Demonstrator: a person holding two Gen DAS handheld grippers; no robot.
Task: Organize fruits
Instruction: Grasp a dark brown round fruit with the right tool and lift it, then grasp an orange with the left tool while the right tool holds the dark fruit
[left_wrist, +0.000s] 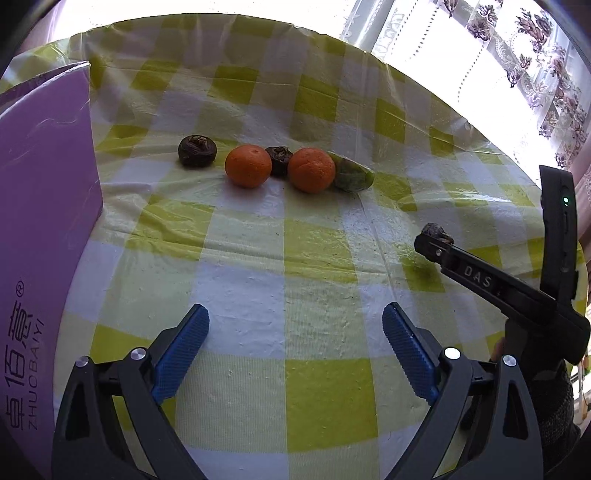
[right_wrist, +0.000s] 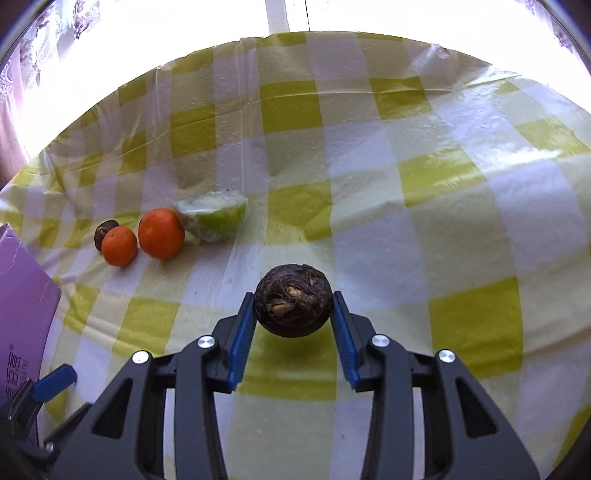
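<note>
A row of fruit lies on the checked tablecloth: a dark brown fruit (left_wrist: 197, 150), an orange (left_wrist: 248, 165), a second dark fruit (left_wrist: 279, 160), a second orange (left_wrist: 311, 170) and a green cut fruit (left_wrist: 352, 174). In the right wrist view both oranges (right_wrist: 119, 245) (right_wrist: 161, 232) and the green cut fruit (right_wrist: 214, 216) lie at the left. My right gripper (right_wrist: 294, 301) is shut on a third dark brown fruit (right_wrist: 293, 300), held above the cloth; it shows at the right in the left wrist view (left_wrist: 436, 238). My left gripper (left_wrist: 295, 350) is open and empty, short of the row.
A purple box (left_wrist: 44, 221) with printed characters stands at the left, close to the left gripper; it also shows in the right wrist view (right_wrist: 22, 291). The yellow and white checked tablecloth (left_wrist: 295, 266) covers the table. A window with patterned curtains (left_wrist: 535, 62) is behind.
</note>
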